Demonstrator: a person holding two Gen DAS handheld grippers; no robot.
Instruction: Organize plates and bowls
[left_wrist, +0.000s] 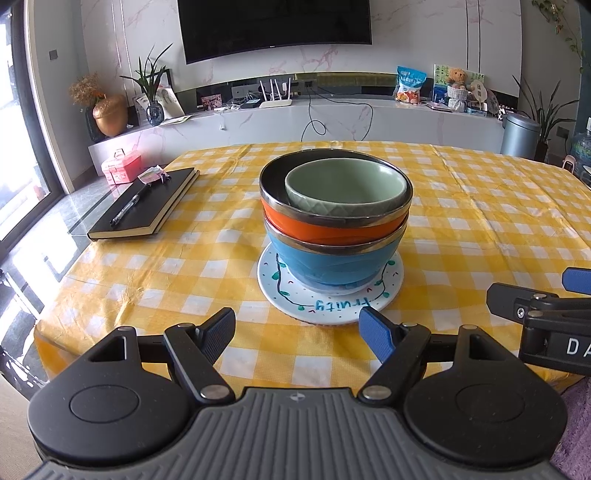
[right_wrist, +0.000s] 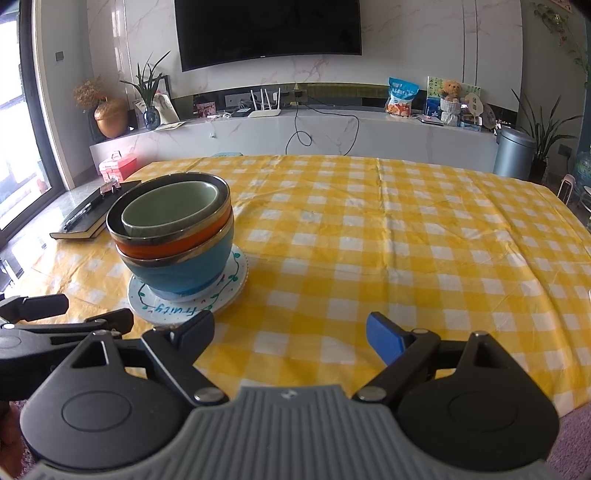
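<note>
- Left wrist view: the left gripper (left_wrist: 297, 334) hovers low over the near edge of the table, level, its fingers spread wide with nothing between them.
- Straight ahead of the gap stands a stack: a white plate (left_wrist: 284, 295) lettered "fruity" lies on the yellow checked tablecloth (left_wrist: 480, 229), a blue bowl (left_wrist: 332, 264) sits on it, an orange bowl (left_wrist: 314, 230) is nested in that, and a small green bowl (left_wrist: 345, 184) rests inside the top.
- The plate's near rim lies just beyond the fingertips, between them, not touching.
- Past the left finger, well apart, a black notebook (left_wrist: 147, 203) with a pen (left_wrist: 127, 208) sits near the table's left edge; bare cloth runs between it and the stack.
- The right gripper (left_wrist: 532, 291) enters beside the right finger, apart from the plate.
- Right wrist view: the right gripper (right_wrist: 290, 332) is also low, level, wide open and holding nothing.
- The stack stands ahead of its left finger (right_wrist: 197, 332), whose tip is just short of the plate rim; whether it touches, I cannot tell.
- Ahead of the gap and the right finger, open cloth reaches to the far and right table edges.
- The left gripper (right_wrist: 77, 314) shows beside the left finger.
</note>
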